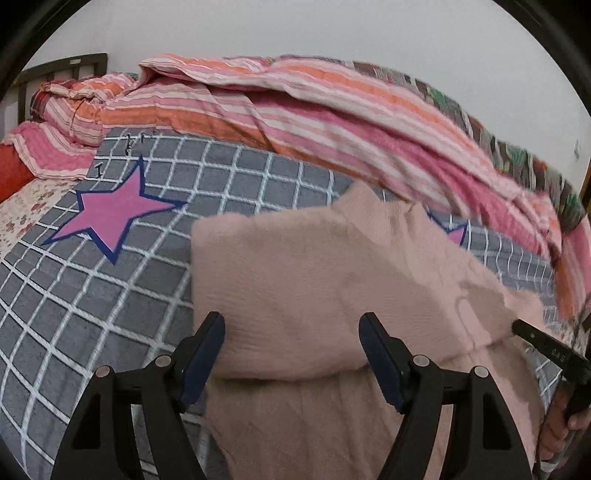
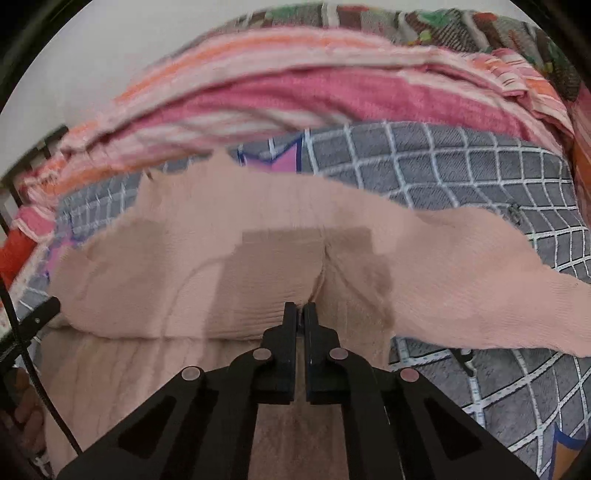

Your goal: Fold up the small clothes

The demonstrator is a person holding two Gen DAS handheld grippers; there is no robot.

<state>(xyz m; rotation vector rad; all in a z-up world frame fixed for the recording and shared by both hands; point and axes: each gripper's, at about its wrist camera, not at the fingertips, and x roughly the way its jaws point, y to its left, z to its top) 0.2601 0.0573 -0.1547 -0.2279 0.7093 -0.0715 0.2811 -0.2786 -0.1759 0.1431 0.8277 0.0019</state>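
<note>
Both wrist views close above sweater [image 1: 332,280]

Bed [image 1: 74,295], striped quilt [image 1: 295,110], white wall [image 1: 332,29].

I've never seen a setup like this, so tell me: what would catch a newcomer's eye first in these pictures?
A soft pink knitted garment lies partly folded in the middle of a grey checked bedspread. The right tongs are pinched shut on a fold of it, while the left tongs gape wide open over its near edge. A bold pink star marks the bedspread to the left, and a striped pink-and-orange quilt is heaped behind.
</note>
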